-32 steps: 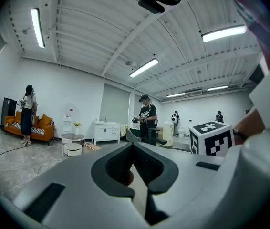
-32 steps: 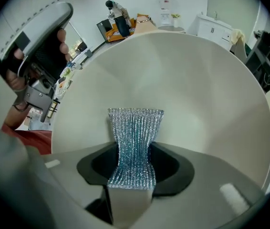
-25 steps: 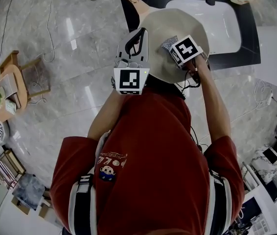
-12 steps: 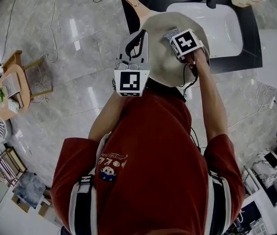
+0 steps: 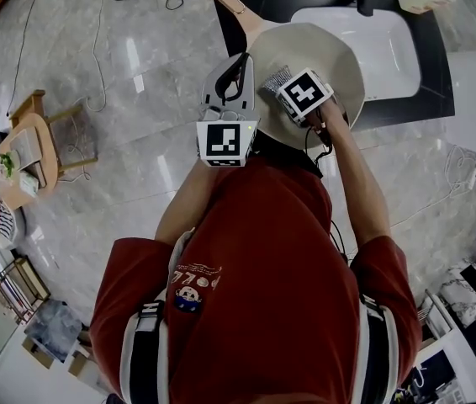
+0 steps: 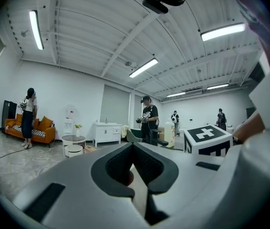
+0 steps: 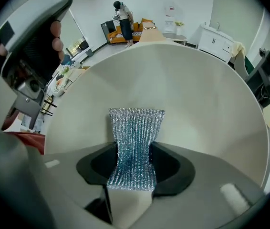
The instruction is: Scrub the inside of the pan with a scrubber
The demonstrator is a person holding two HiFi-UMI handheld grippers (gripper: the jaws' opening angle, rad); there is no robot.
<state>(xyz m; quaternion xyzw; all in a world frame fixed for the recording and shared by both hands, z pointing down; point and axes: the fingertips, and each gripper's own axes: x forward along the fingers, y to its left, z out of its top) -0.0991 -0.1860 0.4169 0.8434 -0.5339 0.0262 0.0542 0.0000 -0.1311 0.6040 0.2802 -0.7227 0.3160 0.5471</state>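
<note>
The soft, floppy silver mesh scrubber sits pinched mid-body in the right tongs; the left tongs clamp the stiff cream round pan at its rim.

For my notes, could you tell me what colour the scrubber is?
The scrubber is sparkly silver-blue, clearest in the right gripper view.

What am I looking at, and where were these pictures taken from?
No robot: a person in a red shirt holds a hand tool with a two-fingered claw in each hand. One picture looks down from a camera on their head; the other two come from cameras riding on each tool. The left claw is clamped on the rim of a cream pan, held up near a white sink. The right claw pinches a silver mesh scrubber against the pan's inside.
</note>
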